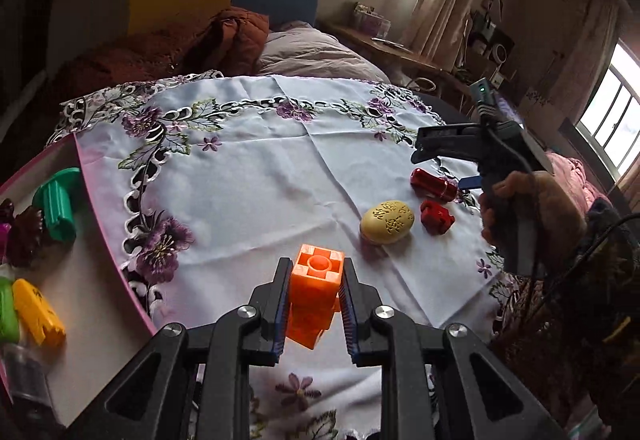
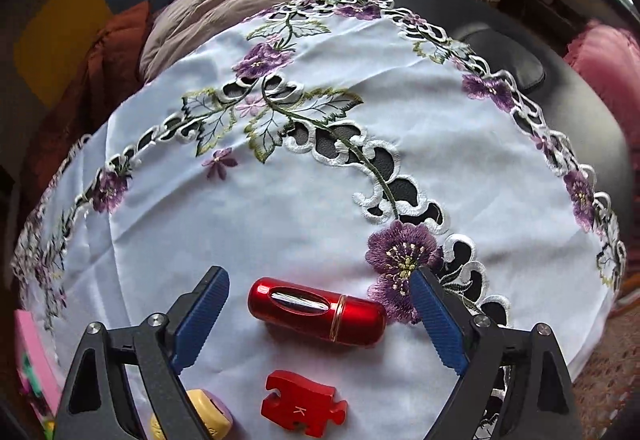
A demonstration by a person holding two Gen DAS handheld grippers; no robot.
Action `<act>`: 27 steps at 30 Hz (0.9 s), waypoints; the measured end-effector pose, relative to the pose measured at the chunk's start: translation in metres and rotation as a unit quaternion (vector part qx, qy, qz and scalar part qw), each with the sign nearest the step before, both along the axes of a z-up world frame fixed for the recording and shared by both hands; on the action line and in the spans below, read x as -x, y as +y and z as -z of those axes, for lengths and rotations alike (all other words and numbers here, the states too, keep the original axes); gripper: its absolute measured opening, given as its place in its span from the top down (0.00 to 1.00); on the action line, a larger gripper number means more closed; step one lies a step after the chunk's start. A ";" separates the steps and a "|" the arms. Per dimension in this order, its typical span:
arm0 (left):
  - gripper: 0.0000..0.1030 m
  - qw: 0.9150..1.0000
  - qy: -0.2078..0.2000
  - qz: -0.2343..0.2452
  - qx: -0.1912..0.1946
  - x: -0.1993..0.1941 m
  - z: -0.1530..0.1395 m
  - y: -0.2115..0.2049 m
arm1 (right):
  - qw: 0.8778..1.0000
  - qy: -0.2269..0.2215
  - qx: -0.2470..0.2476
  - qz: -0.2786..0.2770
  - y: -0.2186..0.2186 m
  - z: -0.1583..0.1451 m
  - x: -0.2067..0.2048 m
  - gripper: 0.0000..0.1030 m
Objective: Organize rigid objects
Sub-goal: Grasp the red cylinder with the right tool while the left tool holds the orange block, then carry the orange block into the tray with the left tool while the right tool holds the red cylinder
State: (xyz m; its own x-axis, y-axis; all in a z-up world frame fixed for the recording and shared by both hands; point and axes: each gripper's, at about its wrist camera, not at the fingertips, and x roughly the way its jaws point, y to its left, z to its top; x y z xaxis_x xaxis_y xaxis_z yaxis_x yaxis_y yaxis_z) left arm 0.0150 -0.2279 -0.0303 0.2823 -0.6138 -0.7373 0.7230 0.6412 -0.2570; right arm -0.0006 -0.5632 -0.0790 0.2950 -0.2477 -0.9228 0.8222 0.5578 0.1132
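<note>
Two grippers at work: the left gripper (image 1: 314, 292) pinches the orange block (image 1: 314, 294) between its pads, lifted over the tablecloth (image 1: 256, 176) and seemingly bound for the pink tray (image 1: 100, 208) off its left finger. The right gripper (image 2: 320, 320) hangs with fingers spread wide, the red capsule (image 2: 318, 310) lying crosswise between them, untouched. The red puzzle piece (image 2: 304, 410) sits just behind, and a yellow egg (image 2: 208, 414), half hidden, is probably next.

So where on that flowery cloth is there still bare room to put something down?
The widest free patch is the middle of the tablecloth, between the pink tray and the yellow egg. The far stretch up to the embroidered border is bare too. It is crowded at the right, where the egg, red puzzle piece and red cylinder cluster under the right gripper.
</note>
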 end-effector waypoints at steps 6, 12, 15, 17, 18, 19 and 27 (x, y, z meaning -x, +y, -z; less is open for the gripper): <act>0.79 1.000 0.004 -0.020 0.017 0.001 -0.004 0.022 | 0.999 0.034 0.006 -0.032 0.010 0.012 -0.012 0.30; 0.79 0.999 0.008 -0.042 0.025 0.000 -0.004 0.039 | 0.998 0.013 -0.001 -0.068 0.019 0.012 -0.019 0.75; 0.79 0.998 0.007 -0.048 0.027 0.000 -0.005 0.045 | 0.996 -0.050 -0.049 -0.047 0.007 0.008 -0.011 0.75; 0.79 0.998 0.009 -0.048 0.031 0.000 -0.005 0.048 | 0.995 -0.063 -0.060 -0.041 0.000 0.003 -0.005 0.67; 0.79 0.998 0.009 -0.049 0.032 0.000 -0.005 0.048 | 0.996 -0.057 -0.060 -0.042 -0.002 0.001 -0.003 0.51; 0.79 0.998 0.011 -0.049 0.033 0.000 -0.004 0.049 | 0.996 -0.055 -0.061 -0.045 -0.003 0.000 -0.002 0.42; 0.79 0.998 0.018 -0.047 0.039 0.000 -0.002 0.051 | 0.994 -0.043 -0.064 -0.083 0.008 -0.011 0.003 0.39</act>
State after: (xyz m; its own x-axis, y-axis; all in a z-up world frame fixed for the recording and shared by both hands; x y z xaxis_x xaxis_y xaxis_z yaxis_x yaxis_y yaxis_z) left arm 0.0152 -0.1768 -0.0282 0.3162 -0.6410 -0.6994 0.6498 0.6835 -0.3326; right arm -0.0037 -0.5550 -0.0677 0.4010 -0.0718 -0.9133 0.7044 0.6616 0.2573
